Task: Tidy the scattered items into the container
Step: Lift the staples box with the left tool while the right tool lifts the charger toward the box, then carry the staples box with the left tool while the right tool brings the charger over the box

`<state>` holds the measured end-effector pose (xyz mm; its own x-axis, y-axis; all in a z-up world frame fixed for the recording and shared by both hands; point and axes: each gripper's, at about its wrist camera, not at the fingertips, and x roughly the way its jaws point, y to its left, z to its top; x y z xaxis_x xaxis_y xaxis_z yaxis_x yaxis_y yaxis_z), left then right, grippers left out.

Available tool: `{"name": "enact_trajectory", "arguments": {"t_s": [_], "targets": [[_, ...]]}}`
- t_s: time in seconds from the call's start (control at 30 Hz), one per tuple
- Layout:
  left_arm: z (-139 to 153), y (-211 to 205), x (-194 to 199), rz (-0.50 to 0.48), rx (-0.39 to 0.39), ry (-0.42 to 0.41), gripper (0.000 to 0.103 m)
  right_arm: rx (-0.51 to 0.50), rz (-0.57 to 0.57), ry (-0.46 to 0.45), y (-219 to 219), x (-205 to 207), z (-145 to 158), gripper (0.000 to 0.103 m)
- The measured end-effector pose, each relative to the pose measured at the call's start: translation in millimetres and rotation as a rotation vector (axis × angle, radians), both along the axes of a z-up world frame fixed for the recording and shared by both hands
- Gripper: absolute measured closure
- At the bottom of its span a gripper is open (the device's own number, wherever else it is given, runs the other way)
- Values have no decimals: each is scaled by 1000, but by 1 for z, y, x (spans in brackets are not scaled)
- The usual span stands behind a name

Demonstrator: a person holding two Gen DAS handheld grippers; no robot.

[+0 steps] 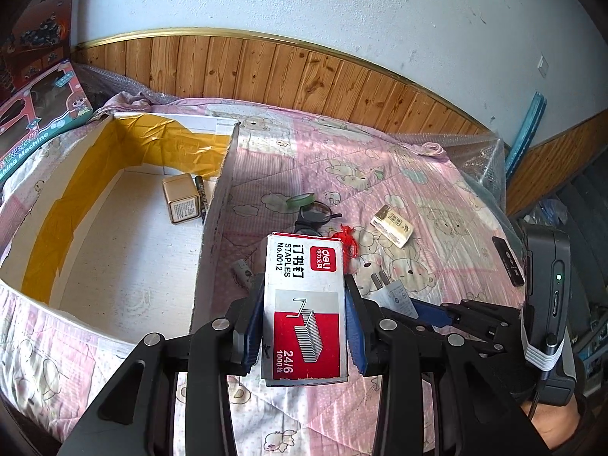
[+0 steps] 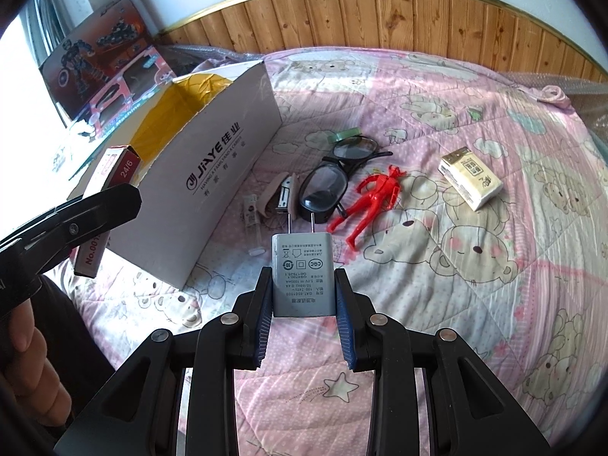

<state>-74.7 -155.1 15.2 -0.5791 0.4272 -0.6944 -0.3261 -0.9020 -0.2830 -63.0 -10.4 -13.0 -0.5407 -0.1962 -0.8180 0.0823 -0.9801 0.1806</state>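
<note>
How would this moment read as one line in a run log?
left tongs: shut on staple box | right tongs: shut on charger plug | cardboard box: open | red toy figure: on quilt

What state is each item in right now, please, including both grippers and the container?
Left gripper: shut on staples box.
Staples box: held off the quilt, flap end closed.
Right gripper: shut on power adapter.
Power adapter: held, prongs pointing forward.
Cardboard box: open-topped, upright.
Glasses: lying on the quilt, arms folded.
Red figure: lying flat.
Tissue pack: lying flat, sealed.
</note>
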Motion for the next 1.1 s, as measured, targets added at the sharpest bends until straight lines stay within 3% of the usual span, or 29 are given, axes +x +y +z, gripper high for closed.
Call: {"name": "enact_trajectory", "arguments": {"t_s": [1.1], "targets": [[20,-113,-28,112,109,8,65,10,99,100,-107,-25,47,71]]}}
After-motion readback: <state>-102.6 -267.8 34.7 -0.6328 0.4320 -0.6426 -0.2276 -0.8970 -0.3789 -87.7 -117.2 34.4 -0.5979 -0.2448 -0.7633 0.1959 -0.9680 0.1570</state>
